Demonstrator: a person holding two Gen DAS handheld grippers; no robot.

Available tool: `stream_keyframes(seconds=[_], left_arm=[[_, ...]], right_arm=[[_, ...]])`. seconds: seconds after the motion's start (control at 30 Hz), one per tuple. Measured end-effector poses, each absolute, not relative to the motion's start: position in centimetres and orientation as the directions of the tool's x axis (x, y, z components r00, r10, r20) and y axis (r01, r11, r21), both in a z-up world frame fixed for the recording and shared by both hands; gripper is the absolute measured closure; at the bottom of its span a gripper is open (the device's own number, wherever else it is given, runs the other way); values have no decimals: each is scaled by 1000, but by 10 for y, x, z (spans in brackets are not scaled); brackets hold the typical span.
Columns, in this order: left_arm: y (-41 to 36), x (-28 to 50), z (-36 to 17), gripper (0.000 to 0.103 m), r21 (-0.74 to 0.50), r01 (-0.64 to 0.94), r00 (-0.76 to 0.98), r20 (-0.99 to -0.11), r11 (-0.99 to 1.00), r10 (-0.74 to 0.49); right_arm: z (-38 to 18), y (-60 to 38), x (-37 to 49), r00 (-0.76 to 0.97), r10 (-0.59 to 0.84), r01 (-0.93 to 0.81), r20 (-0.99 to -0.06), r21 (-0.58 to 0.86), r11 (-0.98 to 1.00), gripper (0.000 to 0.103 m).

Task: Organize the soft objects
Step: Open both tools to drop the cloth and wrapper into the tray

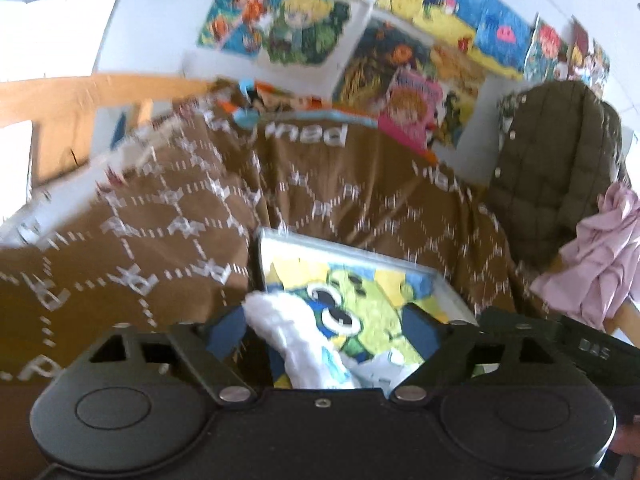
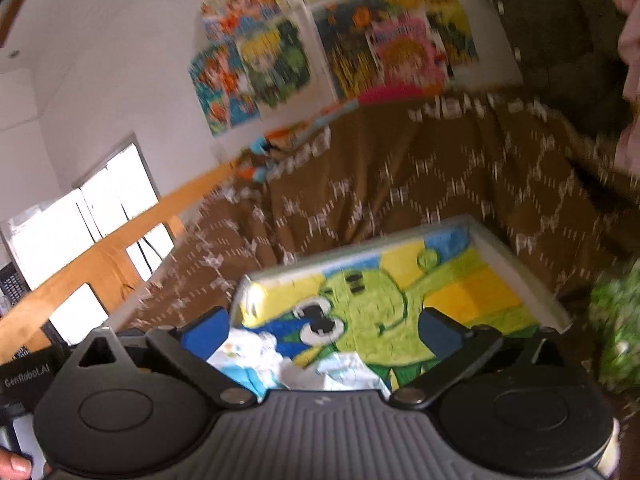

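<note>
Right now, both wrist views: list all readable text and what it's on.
"GenRobot.AI": label on the black body of the left claw, at the left edge of the right wrist view.
"ned", seen upside down: white letters on the brown blanket; the rest of the word is blurred.
White marking on the right claw's body: too blurred to read.
Wall posters: no legible words.

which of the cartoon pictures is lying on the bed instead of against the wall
The green frog-like character picture in the pale frame. It lies on the brown patterned blanket, while the other cartoon pictures are up against the wall.
</note>
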State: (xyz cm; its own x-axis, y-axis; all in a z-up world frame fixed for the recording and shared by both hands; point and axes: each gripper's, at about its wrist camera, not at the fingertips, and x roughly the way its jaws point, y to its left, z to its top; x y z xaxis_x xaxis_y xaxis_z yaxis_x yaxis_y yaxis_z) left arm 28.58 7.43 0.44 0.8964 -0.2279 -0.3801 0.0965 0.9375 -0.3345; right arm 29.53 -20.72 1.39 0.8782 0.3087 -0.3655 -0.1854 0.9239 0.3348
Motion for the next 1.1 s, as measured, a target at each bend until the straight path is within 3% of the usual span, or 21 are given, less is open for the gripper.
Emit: stream_keyframes(seconds=[0.17,0.33,0.6,1.1], left_arm=[[72,254,31,2,-299,111,930,-304,948,-205],[68,219,50,1,-264,120,954,-237,957,-185],[70,172,64,1,-234,92,972,-190,968,-138],[73,104,54,1,-231,67,947,-291,971,-135]], right_arm=[[41,-208,256,917,295,-229,-267,254,940,0],[56,-206,217,939,284,-250,-193,180,951,0],[58,-209,166,952,265,-245,-152,136,960,0],[43,-201,101,934,289,-285,-211,53,957,0]])
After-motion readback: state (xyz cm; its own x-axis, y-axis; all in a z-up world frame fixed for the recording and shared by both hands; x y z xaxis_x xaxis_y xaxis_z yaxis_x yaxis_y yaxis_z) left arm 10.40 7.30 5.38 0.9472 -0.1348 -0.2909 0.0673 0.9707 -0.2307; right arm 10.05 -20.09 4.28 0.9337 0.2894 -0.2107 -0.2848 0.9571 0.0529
